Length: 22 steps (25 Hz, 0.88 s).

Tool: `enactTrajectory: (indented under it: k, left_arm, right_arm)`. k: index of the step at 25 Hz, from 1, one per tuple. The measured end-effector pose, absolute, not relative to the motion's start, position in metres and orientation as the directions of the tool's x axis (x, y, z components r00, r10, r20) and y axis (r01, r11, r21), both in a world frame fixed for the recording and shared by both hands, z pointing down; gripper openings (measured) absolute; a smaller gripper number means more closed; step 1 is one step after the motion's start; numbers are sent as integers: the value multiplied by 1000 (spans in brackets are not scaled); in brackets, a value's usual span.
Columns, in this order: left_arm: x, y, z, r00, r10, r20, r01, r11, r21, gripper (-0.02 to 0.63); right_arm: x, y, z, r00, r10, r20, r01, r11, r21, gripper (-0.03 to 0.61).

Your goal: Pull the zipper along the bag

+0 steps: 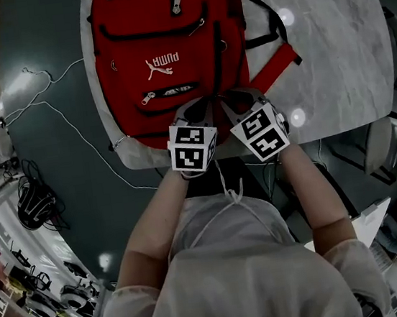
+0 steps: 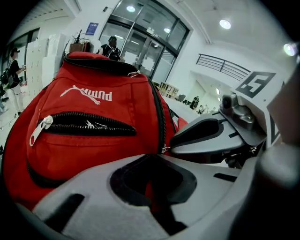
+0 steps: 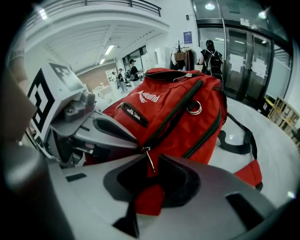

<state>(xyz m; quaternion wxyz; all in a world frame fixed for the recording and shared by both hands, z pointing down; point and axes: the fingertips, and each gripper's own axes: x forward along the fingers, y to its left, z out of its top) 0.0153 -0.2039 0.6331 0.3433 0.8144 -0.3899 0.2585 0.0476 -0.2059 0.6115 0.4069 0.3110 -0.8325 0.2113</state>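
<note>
A red backpack (image 1: 169, 42) lies on a pale marble table (image 1: 336, 49), its bottom end toward me. Both grippers meet at that near end, side by side. My left gripper (image 1: 203, 107) is shut on a fold of the bag's red fabric (image 2: 151, 190) beside the long black side zipper (image 2: 161, 112). My right gripper (image 1: 239, 101) is shut at the slider end of that zipper. The thin metal zipper pull (image 3: 148, 160) runs down into its jaws, with red cloth showing in the gap. From the left gripper view the slider (image 2: 165, 149) sits at the right gripper's tip.
A front pocket zipper (image 2: 84, 123) stands partly unzipped with a silver pull (image 2: 41, 129). Black straps (image 1: 272, 32) trail off the bag's right side on the table. White cables (image 1: 71, 127) cross the dark floor at left. People stand by glass doors in the background.
</note>
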Motion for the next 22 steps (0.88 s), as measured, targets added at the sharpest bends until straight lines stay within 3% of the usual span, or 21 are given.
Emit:
enactTrajectory:
  k: [8,22]
  left_arm:
    - [18,-206,640,573,-408,711,-803,-453,387,20]
    - [21,-202,642,582,-341,738,-771,-520,367,20]
  right_arm:
    - [44,-204,622,-446,-304,842,-669,738,-88,34]
    - [48,-204,618,-335,-228,914,-523,852,21,28]
